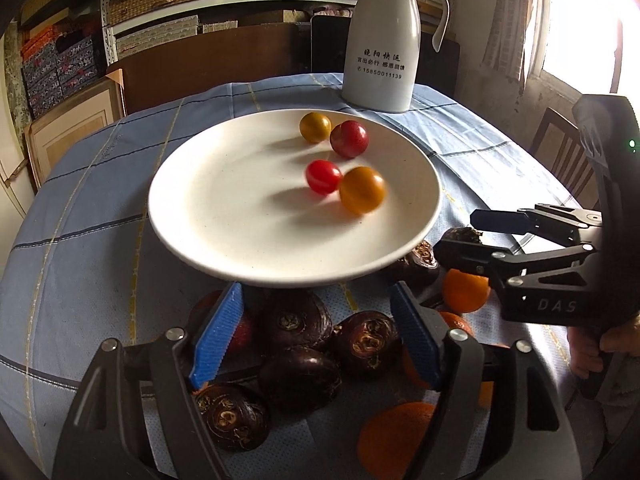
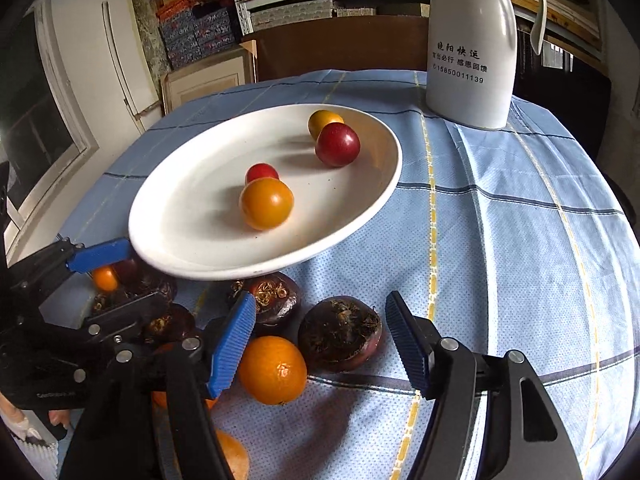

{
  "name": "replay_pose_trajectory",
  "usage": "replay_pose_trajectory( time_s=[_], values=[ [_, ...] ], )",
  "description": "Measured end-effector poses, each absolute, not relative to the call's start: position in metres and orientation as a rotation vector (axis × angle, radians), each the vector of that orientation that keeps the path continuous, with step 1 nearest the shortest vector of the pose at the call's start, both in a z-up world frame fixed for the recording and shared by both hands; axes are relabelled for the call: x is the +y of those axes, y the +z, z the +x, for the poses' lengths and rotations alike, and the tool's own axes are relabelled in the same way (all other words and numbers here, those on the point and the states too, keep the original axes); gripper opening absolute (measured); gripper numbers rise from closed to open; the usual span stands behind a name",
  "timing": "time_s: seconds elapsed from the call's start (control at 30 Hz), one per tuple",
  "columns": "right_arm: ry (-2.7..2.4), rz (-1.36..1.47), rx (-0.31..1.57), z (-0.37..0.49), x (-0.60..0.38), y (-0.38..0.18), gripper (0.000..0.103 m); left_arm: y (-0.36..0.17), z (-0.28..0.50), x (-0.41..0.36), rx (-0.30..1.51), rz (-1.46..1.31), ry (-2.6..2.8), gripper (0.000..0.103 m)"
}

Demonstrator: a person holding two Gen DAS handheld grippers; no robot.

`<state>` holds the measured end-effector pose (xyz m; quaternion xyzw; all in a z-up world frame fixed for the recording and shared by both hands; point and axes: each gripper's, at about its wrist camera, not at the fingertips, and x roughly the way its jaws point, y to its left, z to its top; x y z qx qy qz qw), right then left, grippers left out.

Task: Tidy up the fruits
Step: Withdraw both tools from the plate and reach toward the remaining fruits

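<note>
A white plate point(image 1: 208, 208) point(image 2: 180, 216) on the blue checked cloth holds two red and two yellow-orange cherry tomatoes point(image 1: 362, 190) point(image 2: 266, 204). In front of its near rim lies a heap of dark water chestnuts point(image 1: 298, 376) point(image 2: 340, 334) and small oranges point(image 1: 464, 290) point(image 2: 272, 370). My left gripper point(image 1: 318, 334) point(image 2: 118, 280) hangs open over the chestnuts, its blue pads touching none. My right gripper point(image 2: 320, 342) point(image 1: 470, 236) is open too, with an orange and a chestnut in the gap but not pressed.
A white thermos jug point(image 1: 382, 40) point(image 2: 472, 44) stands at the table's far side. Behind it are a brown board and shelves of boxes. A wooden chair point(image 1: 560, 152) sits at the right by the window. A hand point(image 1: 592, 344) grips the right tool.
</note>
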<state>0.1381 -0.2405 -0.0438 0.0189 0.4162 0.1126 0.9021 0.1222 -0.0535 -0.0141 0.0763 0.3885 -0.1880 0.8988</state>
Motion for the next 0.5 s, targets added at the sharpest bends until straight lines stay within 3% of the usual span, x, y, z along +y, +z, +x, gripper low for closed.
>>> replay_pose_trajectory(
  time_s=[0.27, 0.5],
  values=[
    [0.233, 0.054, 0.879, 0.152, -0.237, -0.047, 0.068, -0.014, 0.137, -0.051, 0.801, 0.162, -0.330, 0.089],
    [0.237, 0.125, 0.898, 0.175, -0.240, -0.048, 0.068, -0.015, 0.153, -0.049, 0.802, 0.142, -0.303, 0.089]
  ],
)
